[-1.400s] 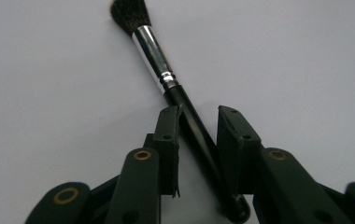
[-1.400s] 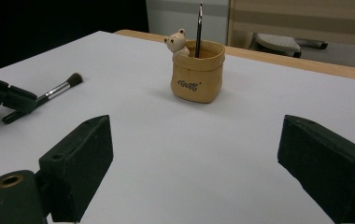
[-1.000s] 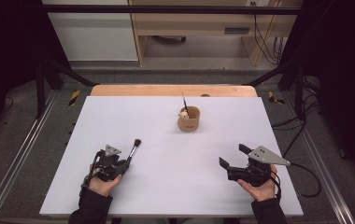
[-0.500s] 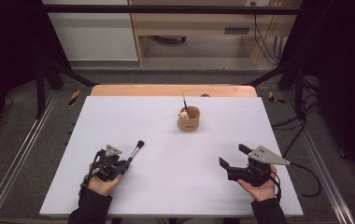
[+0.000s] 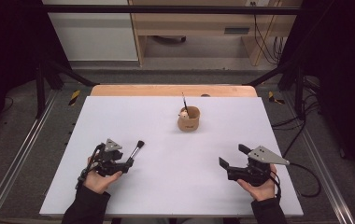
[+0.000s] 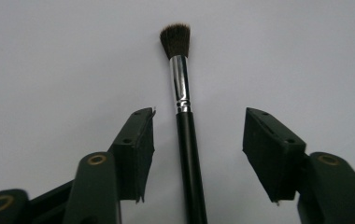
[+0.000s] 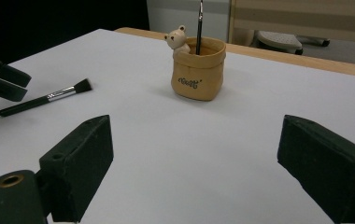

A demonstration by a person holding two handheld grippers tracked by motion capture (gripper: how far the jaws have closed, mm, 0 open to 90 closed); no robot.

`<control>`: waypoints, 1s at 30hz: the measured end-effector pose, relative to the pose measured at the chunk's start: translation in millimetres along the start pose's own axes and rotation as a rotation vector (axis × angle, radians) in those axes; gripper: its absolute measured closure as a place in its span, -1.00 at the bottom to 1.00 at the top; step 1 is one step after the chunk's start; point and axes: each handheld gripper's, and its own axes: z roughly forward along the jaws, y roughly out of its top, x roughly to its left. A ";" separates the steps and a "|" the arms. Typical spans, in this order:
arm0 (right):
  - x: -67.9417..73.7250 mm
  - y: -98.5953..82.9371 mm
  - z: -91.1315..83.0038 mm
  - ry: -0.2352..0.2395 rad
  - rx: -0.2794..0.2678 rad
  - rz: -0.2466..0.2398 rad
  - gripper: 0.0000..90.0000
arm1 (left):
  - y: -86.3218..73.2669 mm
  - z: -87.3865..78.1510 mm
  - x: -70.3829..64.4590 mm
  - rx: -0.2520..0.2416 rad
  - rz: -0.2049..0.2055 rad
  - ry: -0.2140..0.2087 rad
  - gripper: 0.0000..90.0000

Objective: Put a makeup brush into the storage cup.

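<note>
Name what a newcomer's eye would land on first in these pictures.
A tan bear-trimmed pot stands alone mid-table with a thin stick rising from it. Near the left edge, a black makeup brush lies on the white table between the open jaws of the left gripper.

White rectangular table (image 5: 119,116) on a grey carpeted floor (image 5: 166,77).
A pale wooden shelf unit (image 5: 189,25) stands beyond the table's far edge.
</note>
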 end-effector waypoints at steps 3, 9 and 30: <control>-0.5 0.1 -0.2 -0.002 -0.002 0.006 -0.76 | 6.2 -0.8 2.7 0.010 0.021 -0.003 -0.17; -1.2 0.1 0.0 -0.003 -0.002 0.005 -0.76 | 18.9 2.0 2.9 0.037 0.056 0.010 -0.26; -1.3 0.5 -0.2 0.003 -0.004 0.009 -0.75 | 37.1 34.4 4.3 0.230 0.086 -0.002 -0.12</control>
